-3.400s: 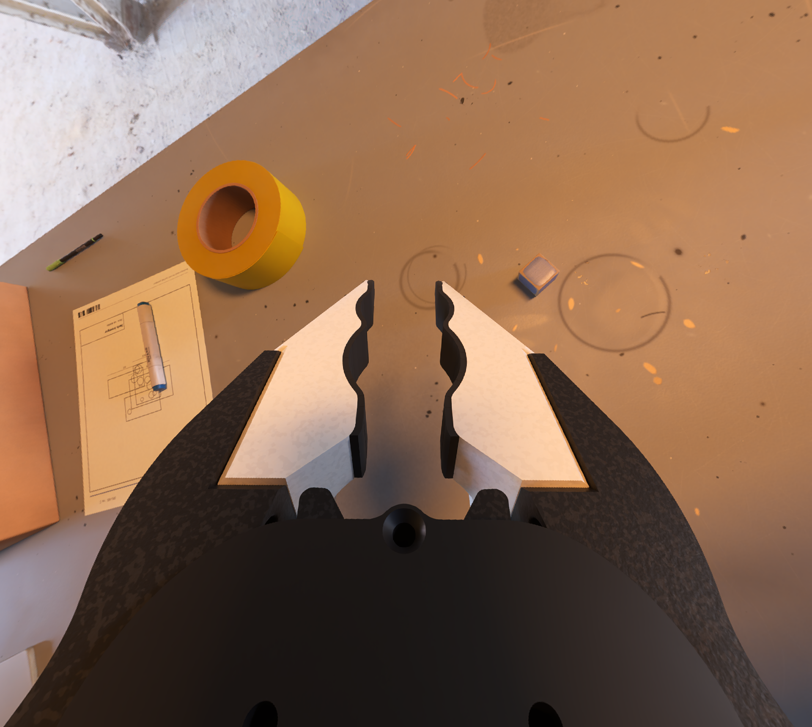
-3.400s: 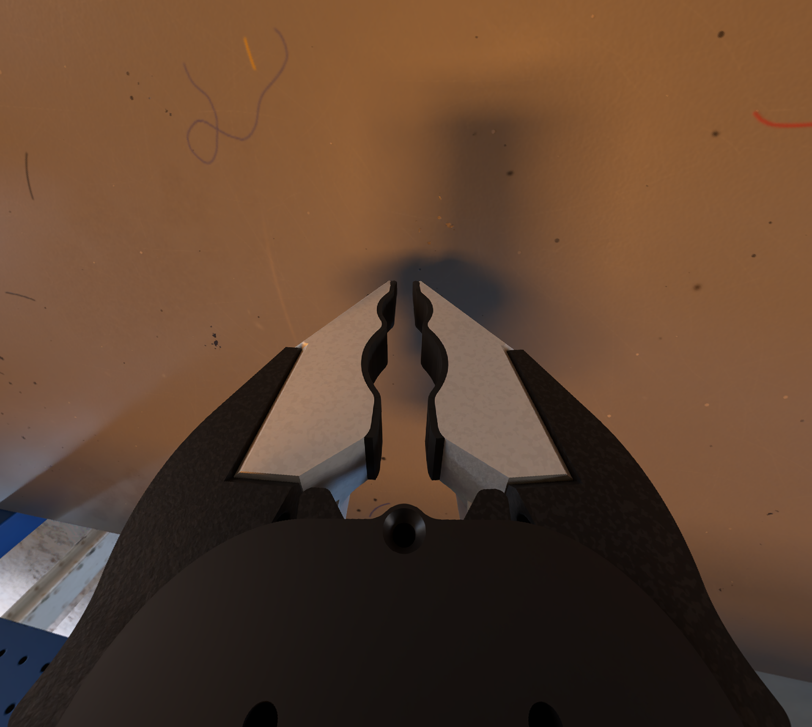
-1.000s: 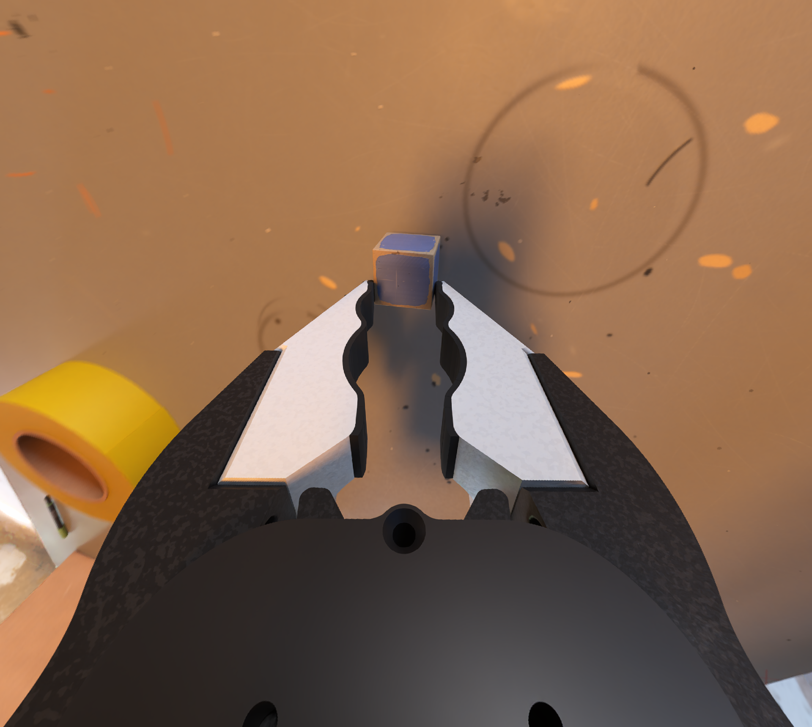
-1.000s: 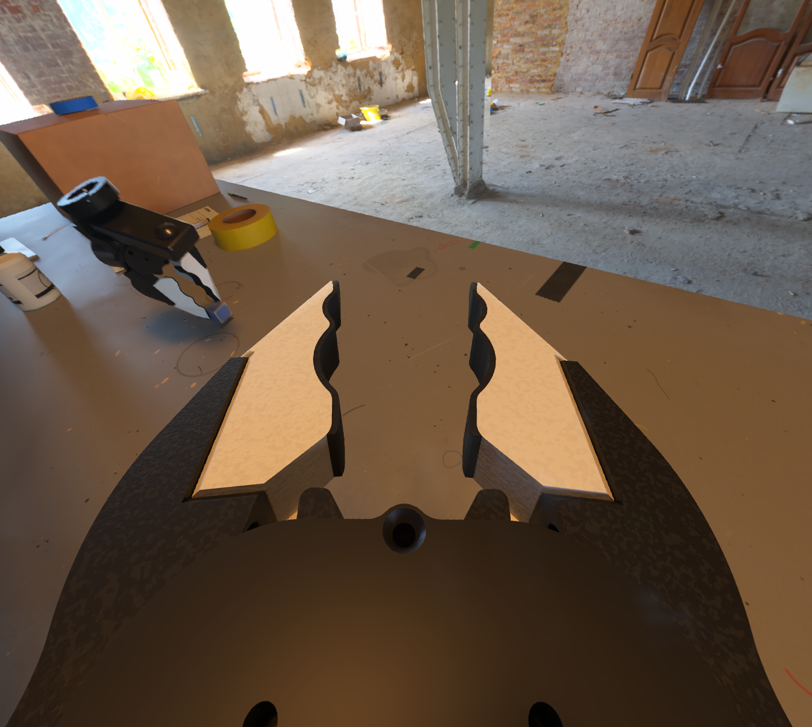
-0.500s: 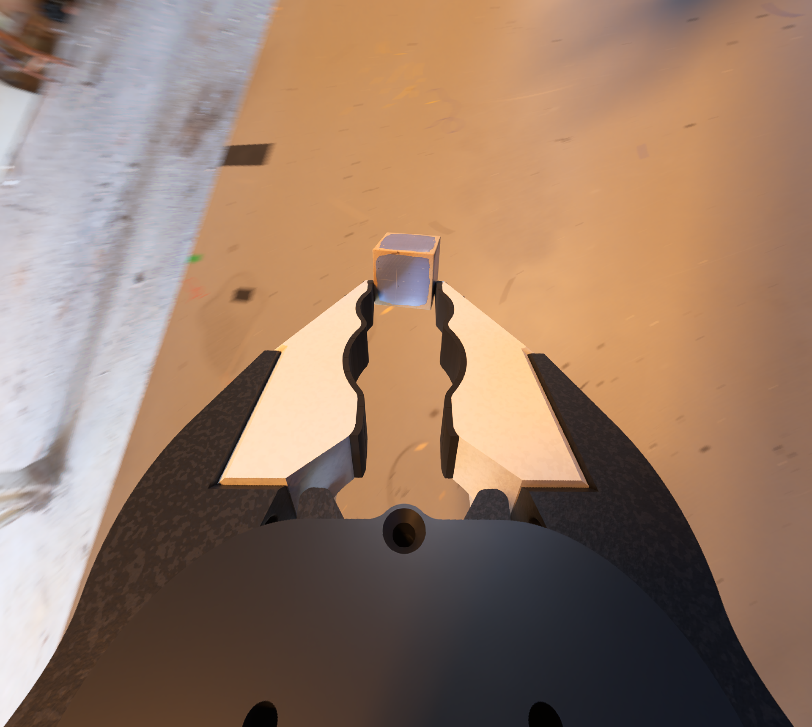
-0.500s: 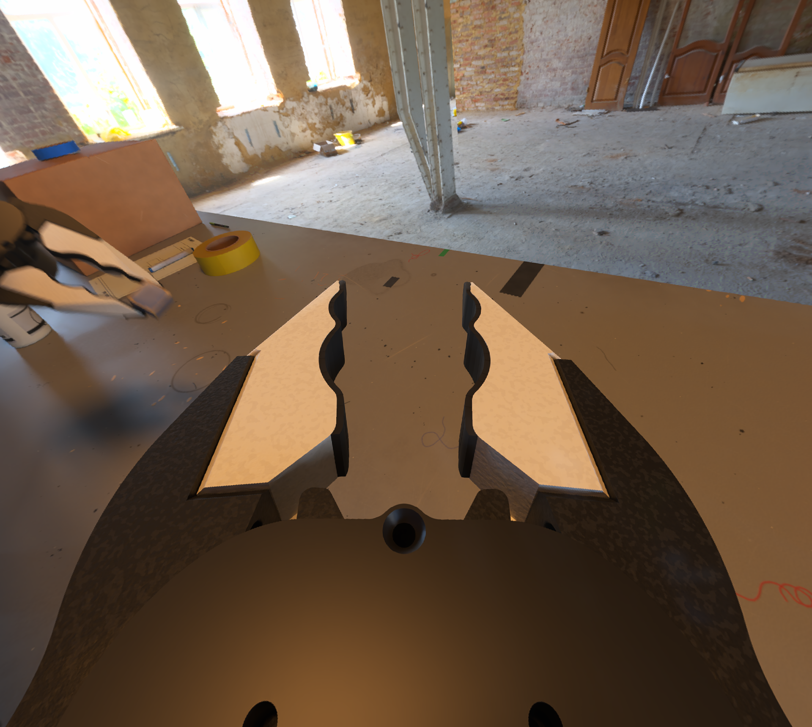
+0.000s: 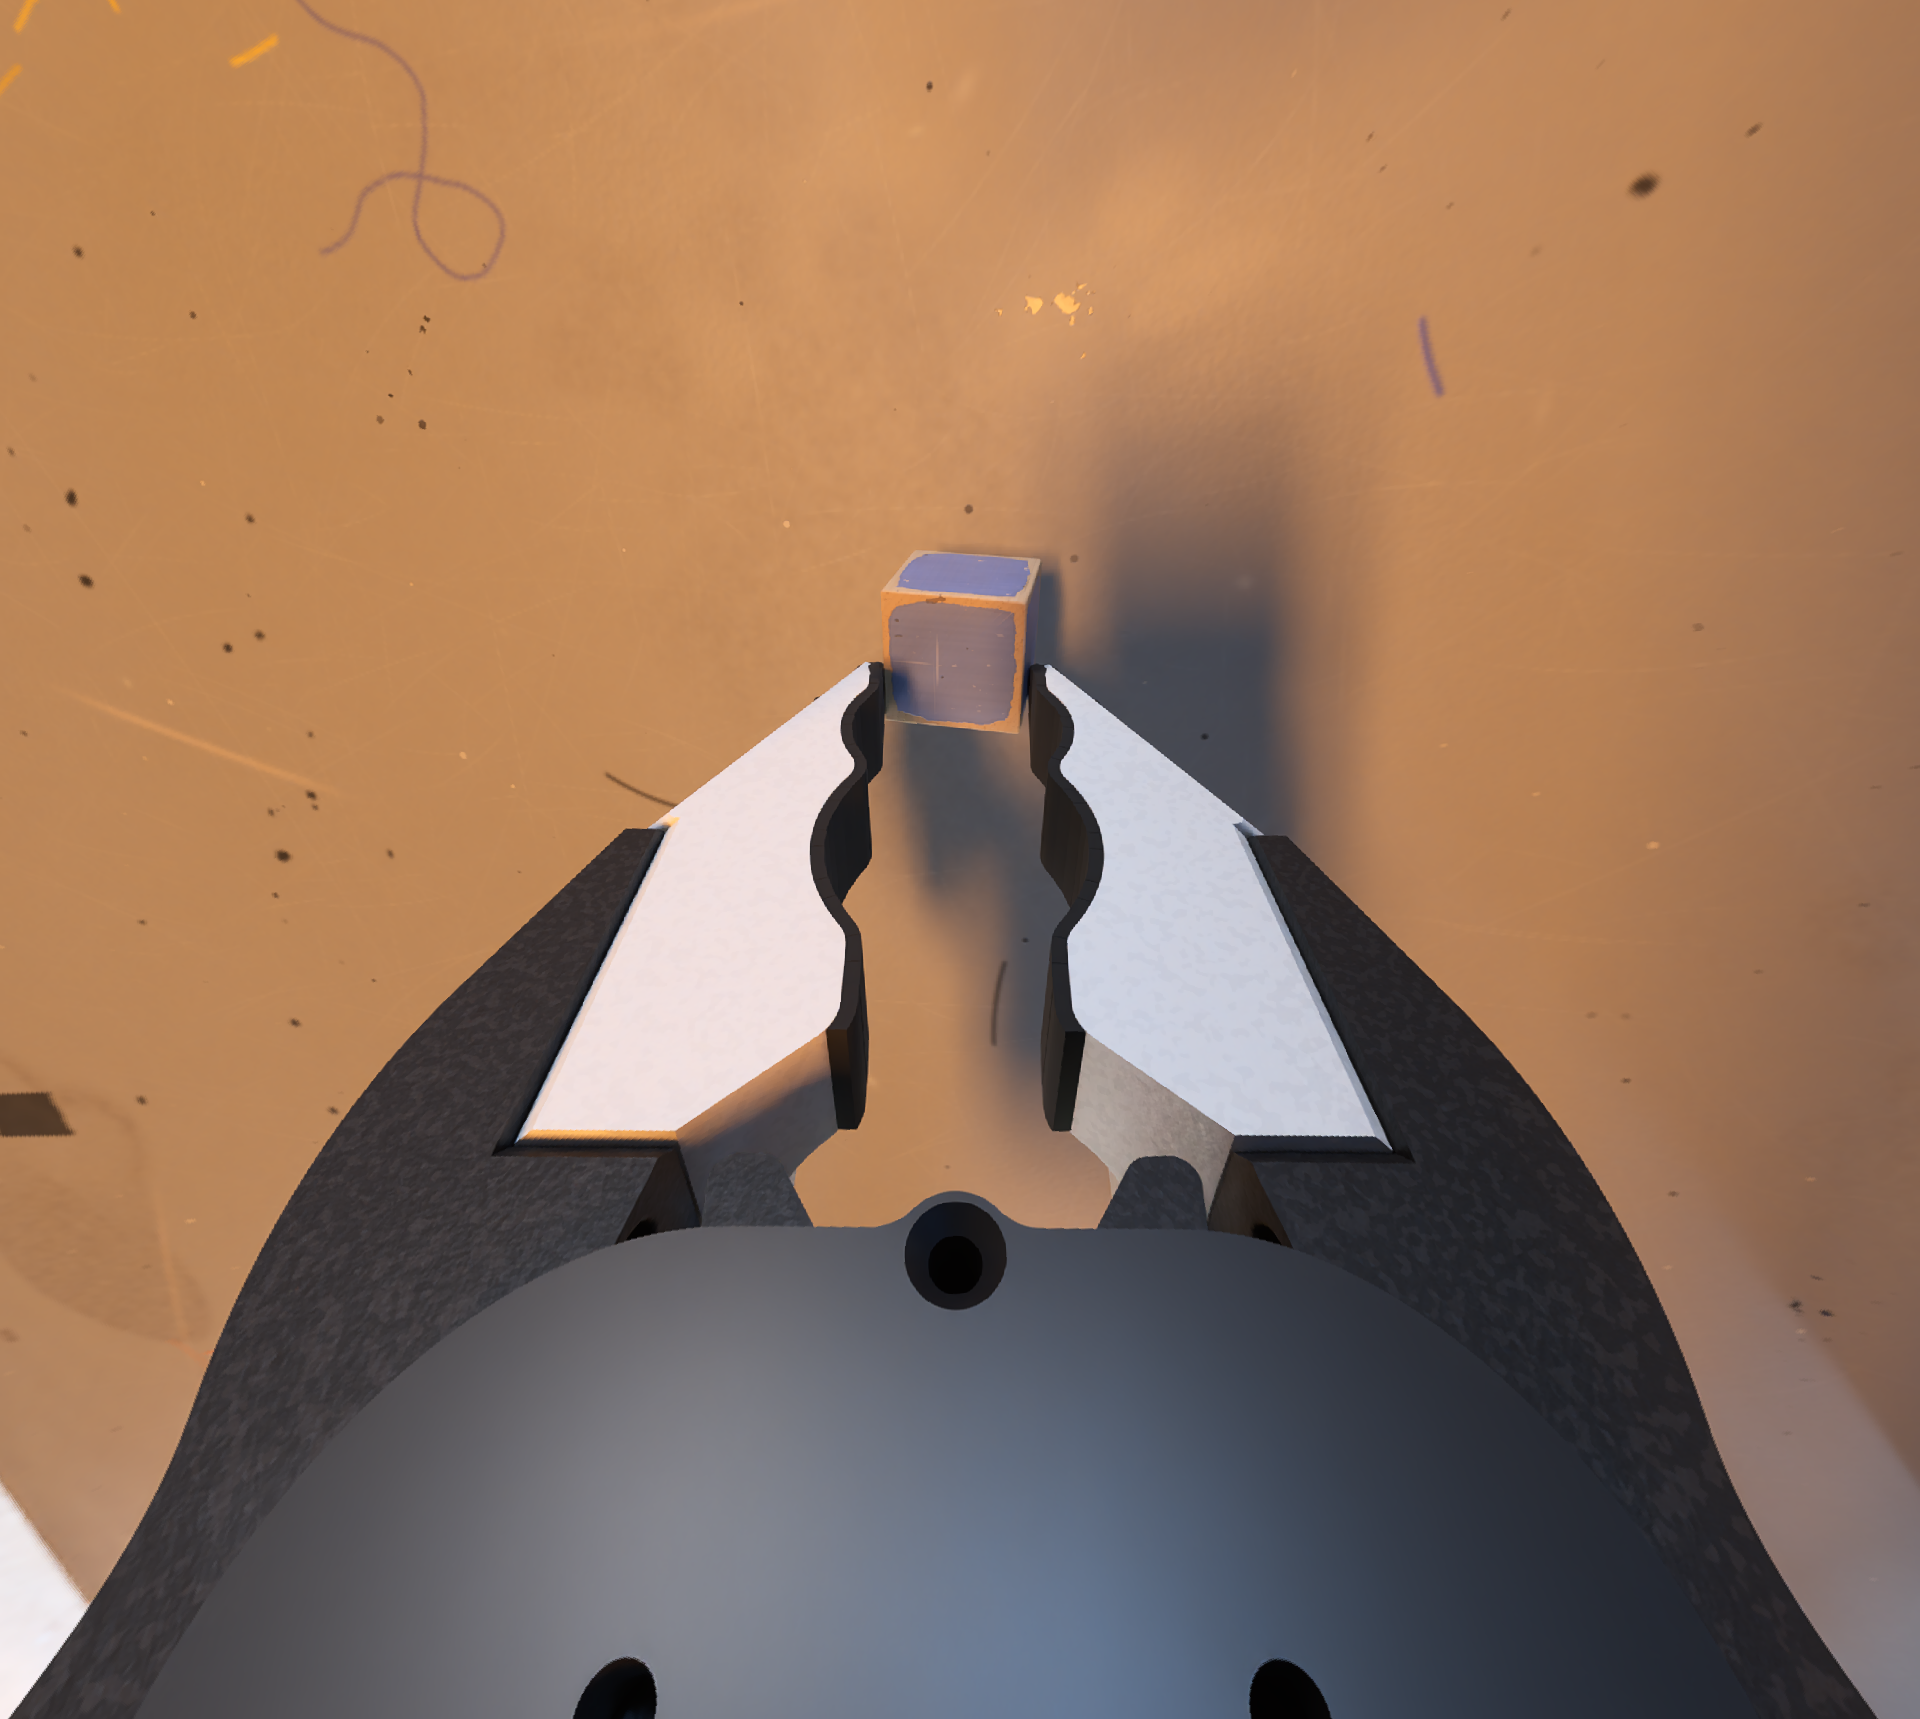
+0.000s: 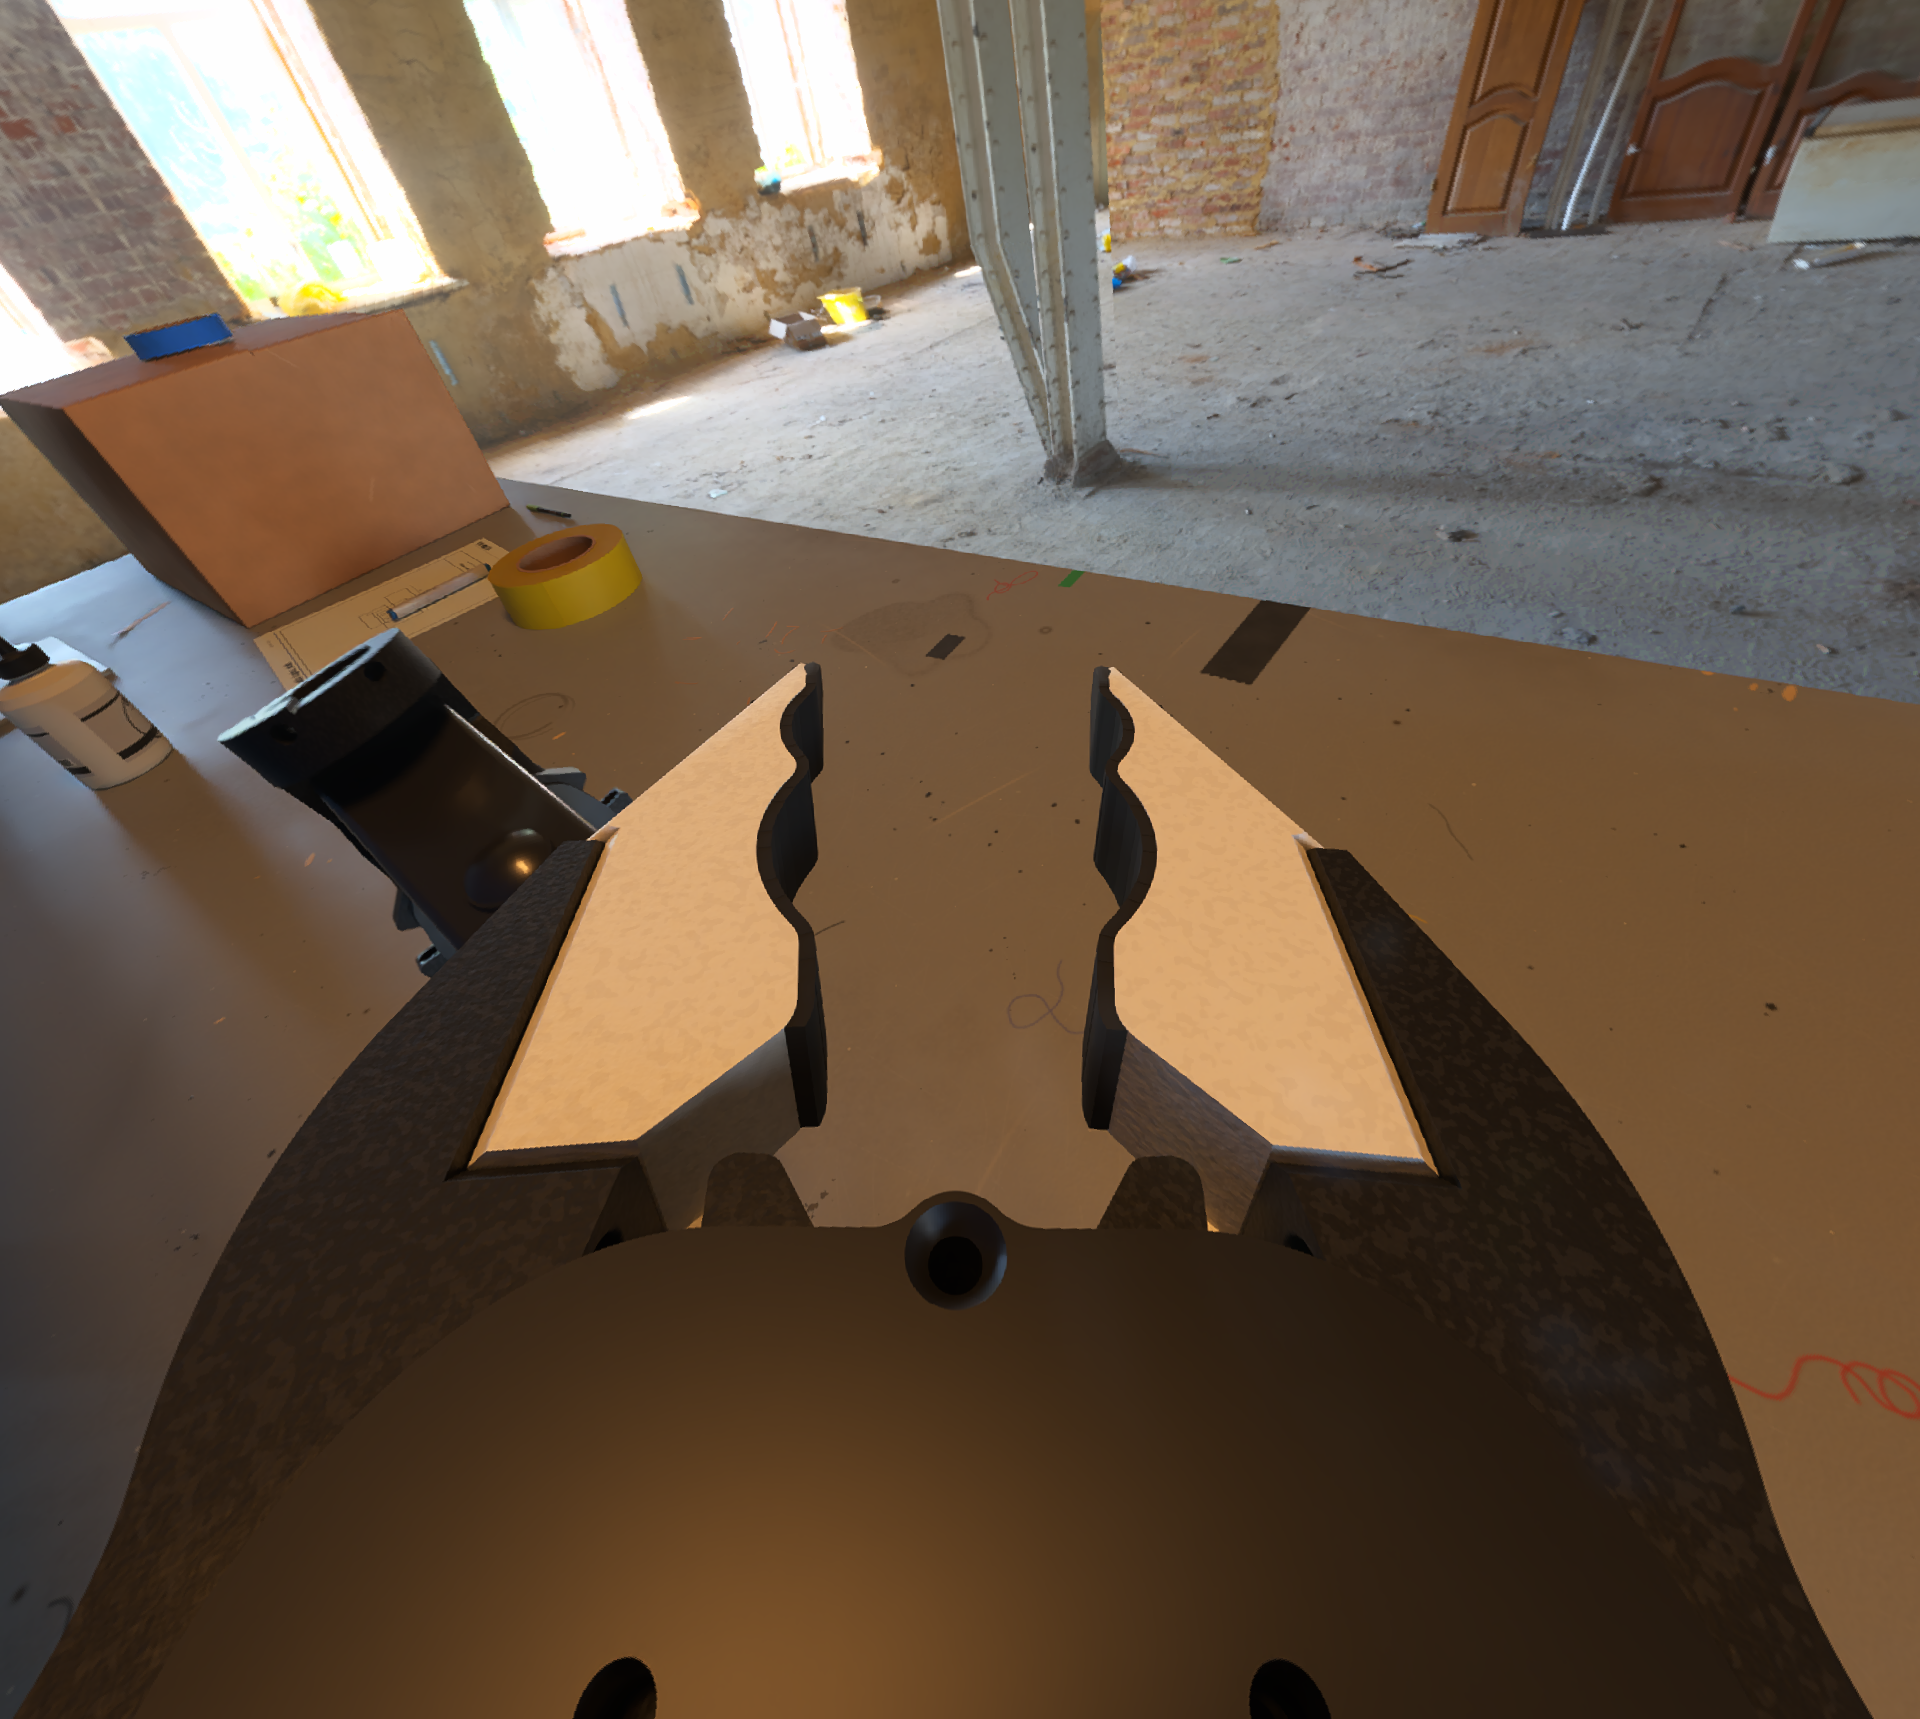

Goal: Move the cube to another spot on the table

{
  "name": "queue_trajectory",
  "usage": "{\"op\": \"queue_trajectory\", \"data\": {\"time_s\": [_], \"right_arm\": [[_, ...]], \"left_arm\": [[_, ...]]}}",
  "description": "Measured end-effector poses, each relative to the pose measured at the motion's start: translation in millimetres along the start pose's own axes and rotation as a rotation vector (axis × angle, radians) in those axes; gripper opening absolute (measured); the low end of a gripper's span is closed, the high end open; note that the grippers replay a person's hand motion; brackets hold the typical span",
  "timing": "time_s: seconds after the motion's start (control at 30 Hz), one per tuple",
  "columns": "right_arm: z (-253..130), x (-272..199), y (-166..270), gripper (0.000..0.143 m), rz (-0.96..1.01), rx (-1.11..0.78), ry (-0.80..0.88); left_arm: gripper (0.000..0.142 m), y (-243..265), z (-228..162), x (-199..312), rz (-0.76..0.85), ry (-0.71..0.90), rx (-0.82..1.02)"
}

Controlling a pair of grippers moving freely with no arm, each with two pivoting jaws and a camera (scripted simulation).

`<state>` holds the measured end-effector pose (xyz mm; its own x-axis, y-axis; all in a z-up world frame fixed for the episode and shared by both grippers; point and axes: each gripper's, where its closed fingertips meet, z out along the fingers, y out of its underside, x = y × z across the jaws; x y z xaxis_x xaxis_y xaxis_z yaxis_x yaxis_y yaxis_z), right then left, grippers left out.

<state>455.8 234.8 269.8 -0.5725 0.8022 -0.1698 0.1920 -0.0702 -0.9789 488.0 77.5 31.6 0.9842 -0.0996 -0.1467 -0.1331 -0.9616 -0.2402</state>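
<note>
Your left gripper [image 7: 956,693] pinches the small worn, blue-faced, tan-edged cube [image 7: 958,646] above the scuffed brown table [image 7: 623,422]; your right gripper [image 8: 954,695] gapes wide.

Gutted building under renovation — bare brick walls [image 8: 1184,7]; leaning doors [image 8: 1517,28]; rubble-strewn concrete floor [image 8: 1455,422]

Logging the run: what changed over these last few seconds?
The left gripper closed on the cube and carried it away from the yellow tape roll to a bare part of the table. The right gripper opened and tilted up. The tape stayed put.
</note>
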Motion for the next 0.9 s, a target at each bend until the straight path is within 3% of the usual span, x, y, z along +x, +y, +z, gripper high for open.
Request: {"op": "queue_trajectory", "data": {"time_s": [0.3,0.8,0.9], "right_arm": [[-1.8,2.2,-0.8,0.052,0.013,-0.002,-0.016],[-6.5,14.5,5.2,0.052,0.059,-0.007,-0.014],[-10.1,15.0,1.4,0.052,0.052,0.012,-0.007]], "left_arm": [[0.027,6.9,10.3,-0.4,0.048,0.025,-0.115],[0.027,8.8,15.4,3.2,0.023,0.075,-0.120],[0.038,5.8,4.7,3.5,0.014,0.074,-0.079]]}}
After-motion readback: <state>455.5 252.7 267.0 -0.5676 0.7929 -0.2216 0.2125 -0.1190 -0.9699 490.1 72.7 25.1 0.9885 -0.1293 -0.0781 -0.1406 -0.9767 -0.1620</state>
